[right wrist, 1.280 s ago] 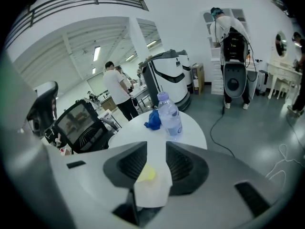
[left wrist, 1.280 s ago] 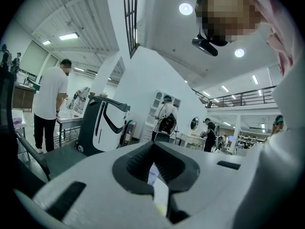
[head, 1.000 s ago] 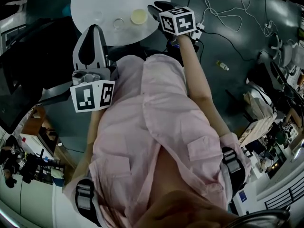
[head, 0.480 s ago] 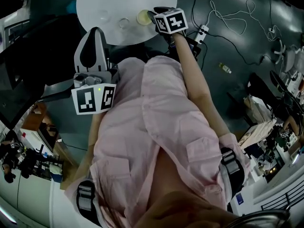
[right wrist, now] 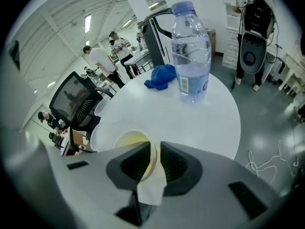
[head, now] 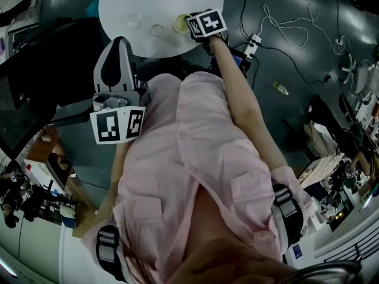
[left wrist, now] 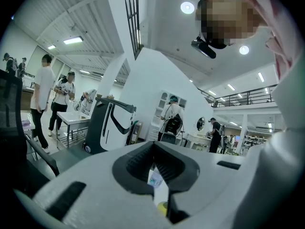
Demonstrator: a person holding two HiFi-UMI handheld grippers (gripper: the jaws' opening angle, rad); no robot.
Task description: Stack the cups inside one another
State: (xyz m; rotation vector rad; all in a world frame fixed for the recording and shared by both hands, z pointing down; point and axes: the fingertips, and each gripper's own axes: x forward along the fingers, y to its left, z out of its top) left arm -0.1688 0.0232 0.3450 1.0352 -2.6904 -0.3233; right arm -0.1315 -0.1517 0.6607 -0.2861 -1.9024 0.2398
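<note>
Now, head view: right gripper (head: 190, 21) at the yellow cup (head: 180, 23) on the round table (head: 118, 2); clear cups (head: 157, 29) sit beside it. The left gripper (head: 118, 43) is near the table's edge.
Left gripper view: jaws together, nothing between them.
Right gripper view: jaws, just closing, straddle the yellow cup's rim, a gap remaining.

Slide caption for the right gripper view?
Right tongs, jaws just closing, straddle the rim of the yellow cup; water bottle behind.
</note>
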